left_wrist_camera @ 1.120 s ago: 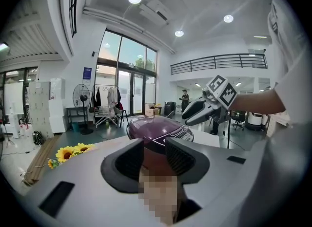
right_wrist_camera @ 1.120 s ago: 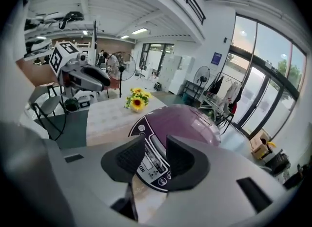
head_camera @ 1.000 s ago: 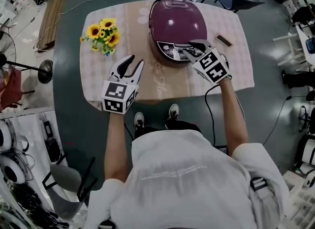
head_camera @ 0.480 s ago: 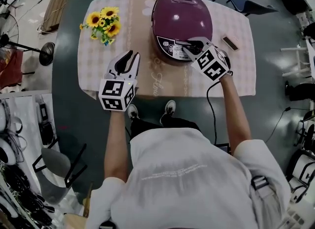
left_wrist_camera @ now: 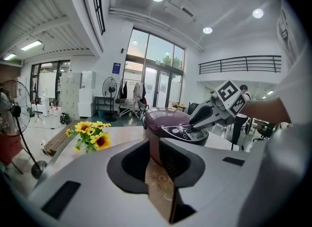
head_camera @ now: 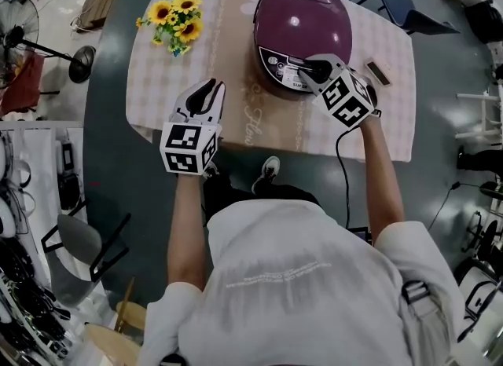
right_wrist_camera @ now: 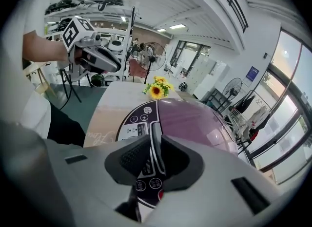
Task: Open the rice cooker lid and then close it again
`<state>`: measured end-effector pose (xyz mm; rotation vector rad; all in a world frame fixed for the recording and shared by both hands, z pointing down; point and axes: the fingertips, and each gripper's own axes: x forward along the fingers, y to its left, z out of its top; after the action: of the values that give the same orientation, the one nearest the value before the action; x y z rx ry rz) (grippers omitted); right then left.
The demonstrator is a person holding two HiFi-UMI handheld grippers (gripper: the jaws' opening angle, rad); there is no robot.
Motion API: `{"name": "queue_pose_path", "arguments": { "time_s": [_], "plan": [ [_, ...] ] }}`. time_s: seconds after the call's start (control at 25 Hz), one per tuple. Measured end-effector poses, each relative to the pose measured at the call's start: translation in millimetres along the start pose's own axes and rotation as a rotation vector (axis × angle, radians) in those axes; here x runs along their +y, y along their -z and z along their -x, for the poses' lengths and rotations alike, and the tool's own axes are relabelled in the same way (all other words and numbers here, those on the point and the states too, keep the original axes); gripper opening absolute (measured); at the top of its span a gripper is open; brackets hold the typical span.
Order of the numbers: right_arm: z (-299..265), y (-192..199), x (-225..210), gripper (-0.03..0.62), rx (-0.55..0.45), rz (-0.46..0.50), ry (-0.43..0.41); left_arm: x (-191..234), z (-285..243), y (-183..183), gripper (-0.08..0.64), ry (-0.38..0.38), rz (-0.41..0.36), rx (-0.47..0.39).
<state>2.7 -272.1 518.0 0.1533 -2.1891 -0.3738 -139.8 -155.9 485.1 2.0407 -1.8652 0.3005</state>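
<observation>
The purple rice cooker [head_camera: 302, 19] stands at the table's far middle with its lid down. My right gripper [head_camera: 308, 70] points down at its front control panel. In the right gripper view the jaws [right_wrist_camera: 155, 155] are closing either side of the silver release strip [right_wrist_camera: 155, 133], with a sliver of panel still showing beside it. My left gripper [head_camera: 208, 89] hovers over the tablecloth to the left of the cooker, apart from it. Its jaws [left_wrist_camera: 155, 153] are closing with nothing between them. The cooker [left_wrist_camera: 168, 121] lies straight ahead of them.
A bunch of sunflowers [head_camera: 174, 17] sits at the table's far left. The checked tablecloth [head_camera: 236, 125] reaches the near edge. A small dark box [head_camera: 379, 72] lies right of the cooker. A chair [head_camera: 401, 15] stands behind the table, and a fan stand [head_camera: 47, 50] on the floor at left.
The left gripper's jaws have narrowed from wide apart to a slim gap and it sank a little. The right gripper has settled lower on the cooker's front panel, jaws narrower.
</observation>
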Motion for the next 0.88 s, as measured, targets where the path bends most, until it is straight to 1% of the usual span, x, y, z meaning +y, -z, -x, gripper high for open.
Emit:
{"name": "queue_pose_path", "arguments": {
  "time_s": [0.16,0.44,0.68,0.88],
  "plan": [
    [1.3,-3.0,-0.7,0.086,-0.021,-0.006,-0.008,0.2,3.4,4.5,0.069,-0.022,0.018,-0.007],
    [1.2,-3.5,-0.8,0.081,-0.036,-0.029,0.002,-10.9,6.9,8.1,0.069,-0.037,0.019,-0.018],
    [-0.7,-2.9,-0.9,0.077,-0.04,-0.05,0.004,-15.9,10.3,14.5,0.069,-0.053,0.018,-0.002],
    [-2.0,-1.6,0.4,0.075,-0.044,-0.034,0.007,-22.5,12.4,21.1,0.069,-0.052,0.01,0.014]
  ]
}}
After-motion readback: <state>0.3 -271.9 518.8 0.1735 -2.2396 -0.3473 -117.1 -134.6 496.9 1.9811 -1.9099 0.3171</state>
